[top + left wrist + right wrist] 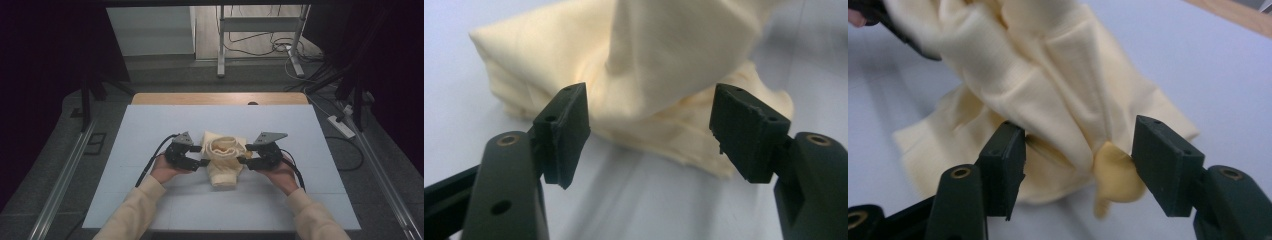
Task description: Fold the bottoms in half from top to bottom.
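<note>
The cream cloth (223, 159) lies bunched in a loose heap on the pale blue worktop (150, 200), directly between the two tools, with a rolled ridge rising at its middle and a flat tail running back toward the person.

From here, the likeliest trouble is that the heap slumps. Nothing pins the raised fold, so it could sag or unroll onto the worktop and undo whatever shape it has. A second risk is that a pad drags a loose edge as it moves off, pulling the pile askew. If either tool closes again at its present spot, it may catch only a thin outer layer, and the rest would slide away.

The left hand-held gripper (202, 155) sits just beside the cloth's left flank. In the left gripper view, its jaws stand apart with bare worktop between them, and the cloth (644, 75) is just ahead of the pads, not pressed. The right hand-held gripper (244, 153) is at the opposite flank. In the right gripper view, its jaws are also spread; a fold of cloth (1048, 95) and a darker yellow tab (1115, 177) lie between them, the tab close against the right-hand pad, though it is not pinched.
</note>
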Demonstrator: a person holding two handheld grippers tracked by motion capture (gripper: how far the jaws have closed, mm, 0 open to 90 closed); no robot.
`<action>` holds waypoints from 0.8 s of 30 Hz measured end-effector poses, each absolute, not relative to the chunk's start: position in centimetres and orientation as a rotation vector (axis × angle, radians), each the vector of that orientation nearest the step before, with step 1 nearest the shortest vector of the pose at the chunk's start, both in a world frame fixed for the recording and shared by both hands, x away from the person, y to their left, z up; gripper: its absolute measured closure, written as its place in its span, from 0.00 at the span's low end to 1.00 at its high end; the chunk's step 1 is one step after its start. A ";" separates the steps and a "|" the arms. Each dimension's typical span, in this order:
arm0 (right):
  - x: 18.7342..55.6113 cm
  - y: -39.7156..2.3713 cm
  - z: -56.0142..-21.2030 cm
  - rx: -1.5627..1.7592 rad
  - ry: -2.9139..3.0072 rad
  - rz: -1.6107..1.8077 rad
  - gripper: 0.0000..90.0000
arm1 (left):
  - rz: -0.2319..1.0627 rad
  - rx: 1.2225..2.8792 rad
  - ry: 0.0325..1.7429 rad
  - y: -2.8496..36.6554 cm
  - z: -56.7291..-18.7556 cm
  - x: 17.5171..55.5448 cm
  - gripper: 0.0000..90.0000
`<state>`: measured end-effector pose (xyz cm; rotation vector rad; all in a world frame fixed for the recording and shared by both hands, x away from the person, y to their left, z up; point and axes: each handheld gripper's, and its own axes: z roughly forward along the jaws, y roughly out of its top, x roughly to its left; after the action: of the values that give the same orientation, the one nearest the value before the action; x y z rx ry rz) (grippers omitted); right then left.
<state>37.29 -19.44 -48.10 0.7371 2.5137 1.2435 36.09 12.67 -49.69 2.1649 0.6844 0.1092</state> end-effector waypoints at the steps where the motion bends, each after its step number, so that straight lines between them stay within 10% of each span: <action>1: 37.0 -19.7 -48.1 0.746 2.519 1.246 0.43 | 0.111 2.174 0.688 12.9 -49.7 35.8 0.35; 19: 36.6 -20.8 -46.6 0.837 2.469 1.264 0.44 | 0.171 2.111 0.758 14.5 -49.0 35.0 0.44; 24: 37.2 -20.1 -45.5 0.834 2.445 1.302 0.57 | 0.193 2.090 0.770 14.0 -48.5 35.5 0.45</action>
<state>37.21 -20.07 -45.45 0.8339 2.4450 1.3015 35.48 14.01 -48.51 2.0898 0.7699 0.1929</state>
